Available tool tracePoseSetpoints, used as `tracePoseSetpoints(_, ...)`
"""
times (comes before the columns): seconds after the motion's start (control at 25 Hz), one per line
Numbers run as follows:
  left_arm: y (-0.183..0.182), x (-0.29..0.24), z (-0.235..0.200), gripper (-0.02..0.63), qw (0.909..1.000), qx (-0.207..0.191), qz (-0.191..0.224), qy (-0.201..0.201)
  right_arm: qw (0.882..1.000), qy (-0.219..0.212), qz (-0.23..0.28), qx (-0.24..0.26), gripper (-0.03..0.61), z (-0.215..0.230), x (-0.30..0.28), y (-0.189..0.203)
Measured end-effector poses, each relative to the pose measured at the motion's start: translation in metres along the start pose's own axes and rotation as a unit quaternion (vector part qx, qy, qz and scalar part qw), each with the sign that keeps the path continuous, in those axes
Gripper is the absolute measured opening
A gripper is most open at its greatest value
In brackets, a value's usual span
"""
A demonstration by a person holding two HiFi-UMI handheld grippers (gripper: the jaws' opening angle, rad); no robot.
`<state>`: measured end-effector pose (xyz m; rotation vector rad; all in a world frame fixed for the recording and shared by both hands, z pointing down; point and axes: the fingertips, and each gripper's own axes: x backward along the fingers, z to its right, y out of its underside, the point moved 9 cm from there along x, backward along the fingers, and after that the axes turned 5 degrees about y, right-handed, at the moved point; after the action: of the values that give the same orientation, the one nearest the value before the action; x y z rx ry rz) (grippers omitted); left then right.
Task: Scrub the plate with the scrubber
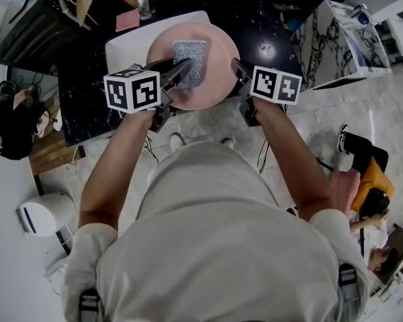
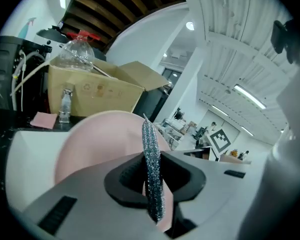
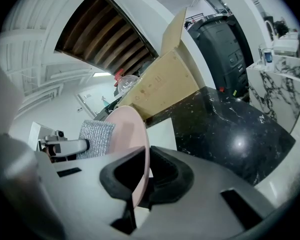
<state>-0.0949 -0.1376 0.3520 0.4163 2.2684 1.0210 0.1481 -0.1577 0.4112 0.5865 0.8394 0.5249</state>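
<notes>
A pink plate (image 1: pixel 216 51) is held up over the white tray (image 1: pixel 124 47), its right rim clamped in my right gripper (image 1: pixel 238 69). In the right gripper view the plate (image 3: pixel 132 134) stands edge-on between the jaws of that gripper (image 3: pixel 140 176). A silver mesh scrubber (image 1: pixel 190 62) lies flat against the plate's face, with my left gripper (image 1: pixel 181 69) shut on its lower edge. From the left gripper view the scrubber (image 2: pixel 152 171) appears as a thin upright strip in the left gripper (image 2: pixel 152 184), the plate (image 2: pixel 95 144) behind it. The scrubber (image 3: pixel 96 139) also shows in the right gripper view.
A black marble counter (image 1: pixel 269 35) carries the tray. A cardboard box (image 2: pixel 90 91) with a clear plastic bottle (image 2: pixel 76 51) on top stands at the back, beside a small glass bottle (image 1: pixel 143 5) and a pink pad (image 1: pixel 127 20). A marbled white cabinet (image 1: pixel 339 42) stands to the right.
</notes>
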Motion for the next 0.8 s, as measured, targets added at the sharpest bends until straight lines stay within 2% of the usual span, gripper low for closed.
tracePoseSetpoints(0.16,0.014,-0.035,0.016,0.072,0.9992,-0.001,-0.03,0.027,1.0,-0.01,-0.002,0.006,0.023,-0.009,-0.003,-0.001)
tracePoseSetpoints(0.28,0.017,-0.044,0.015,0.072,0.9988,-0.006,-0.043,0.024,1.0,-0.013,-0.001,0.007,0.023,-0.01,-0.002,-0.001)
tracePoseSetpoints(0.6,0.017,-0.016,-0.023,0.072,0.999,0.006,-0.039,-0.02,1.0,0.005,0.005,-0.006,0.025,0.012,0.005,-0.004)
tracePoseSetpoints(0.8,0.016,0.015,-0.051,0.072,0.998,0.02,-0.019,-0.056,1.0,0.017,0.002,-0.012,0.025,0.022,0.004,-0.007)
